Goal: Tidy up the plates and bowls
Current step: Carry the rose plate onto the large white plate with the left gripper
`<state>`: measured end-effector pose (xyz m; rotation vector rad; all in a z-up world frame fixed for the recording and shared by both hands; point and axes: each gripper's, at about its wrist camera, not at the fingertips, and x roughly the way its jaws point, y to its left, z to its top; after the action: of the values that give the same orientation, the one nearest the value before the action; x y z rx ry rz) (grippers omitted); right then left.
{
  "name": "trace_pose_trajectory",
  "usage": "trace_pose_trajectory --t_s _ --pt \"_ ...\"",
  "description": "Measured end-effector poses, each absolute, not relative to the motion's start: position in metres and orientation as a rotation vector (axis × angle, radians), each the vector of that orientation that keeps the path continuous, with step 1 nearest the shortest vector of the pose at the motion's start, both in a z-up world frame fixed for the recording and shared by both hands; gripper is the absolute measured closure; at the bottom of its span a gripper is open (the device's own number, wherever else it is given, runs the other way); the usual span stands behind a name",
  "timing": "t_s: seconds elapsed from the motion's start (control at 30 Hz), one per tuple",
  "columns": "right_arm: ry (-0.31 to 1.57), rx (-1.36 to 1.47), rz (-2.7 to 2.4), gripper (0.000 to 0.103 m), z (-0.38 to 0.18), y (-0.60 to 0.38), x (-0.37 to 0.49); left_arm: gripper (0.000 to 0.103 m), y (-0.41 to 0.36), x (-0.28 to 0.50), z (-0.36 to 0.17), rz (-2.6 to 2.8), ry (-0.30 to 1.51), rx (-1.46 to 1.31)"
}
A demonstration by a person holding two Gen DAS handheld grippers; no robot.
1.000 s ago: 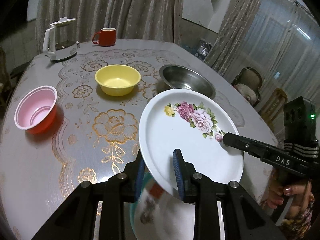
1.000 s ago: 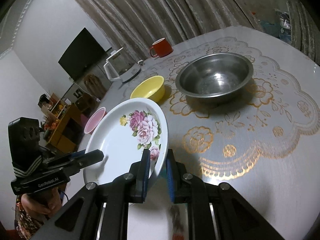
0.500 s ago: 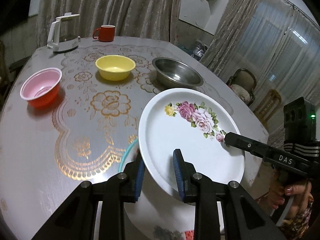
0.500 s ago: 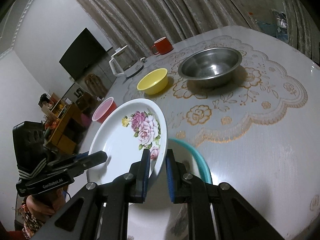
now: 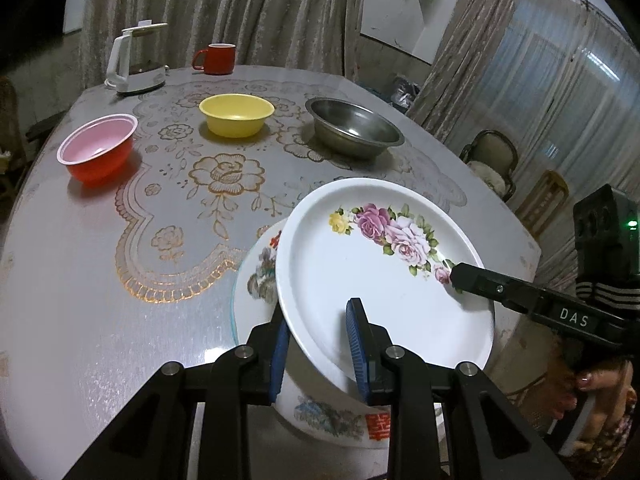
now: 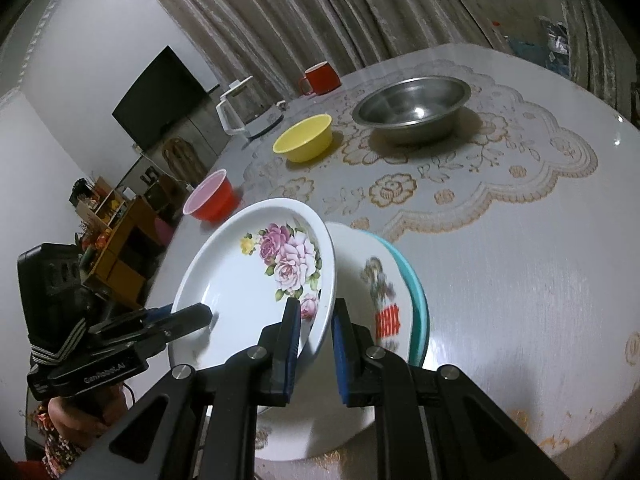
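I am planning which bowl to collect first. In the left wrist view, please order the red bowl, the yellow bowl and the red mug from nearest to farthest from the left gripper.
1. red bowl, left side of the table.
2. yellow bowl, middle, further back.
3. red mug, far edge, beside the kettle.

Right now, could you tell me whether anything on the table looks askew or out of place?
Only the rose plate: both grippers hold it tilted in the air above the teal-rimmed basin. The three bowls sit upright; nothing is spilled.

White plate (image 5: 360, 280) with pink roses (one yellow), yellow bowl (image 5: 237, 114).
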<state>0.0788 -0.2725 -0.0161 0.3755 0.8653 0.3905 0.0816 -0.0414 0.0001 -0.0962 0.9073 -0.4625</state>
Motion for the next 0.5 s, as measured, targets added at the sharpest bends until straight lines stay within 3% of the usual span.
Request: trace_pose_trajectory --t_s 0.5 --pt "0.915 0.378 0.345 0.089 -0.034 -0.272 0.067 0.075 -0.051 0.070 -0.011 -0.438 0.907 -0.042"
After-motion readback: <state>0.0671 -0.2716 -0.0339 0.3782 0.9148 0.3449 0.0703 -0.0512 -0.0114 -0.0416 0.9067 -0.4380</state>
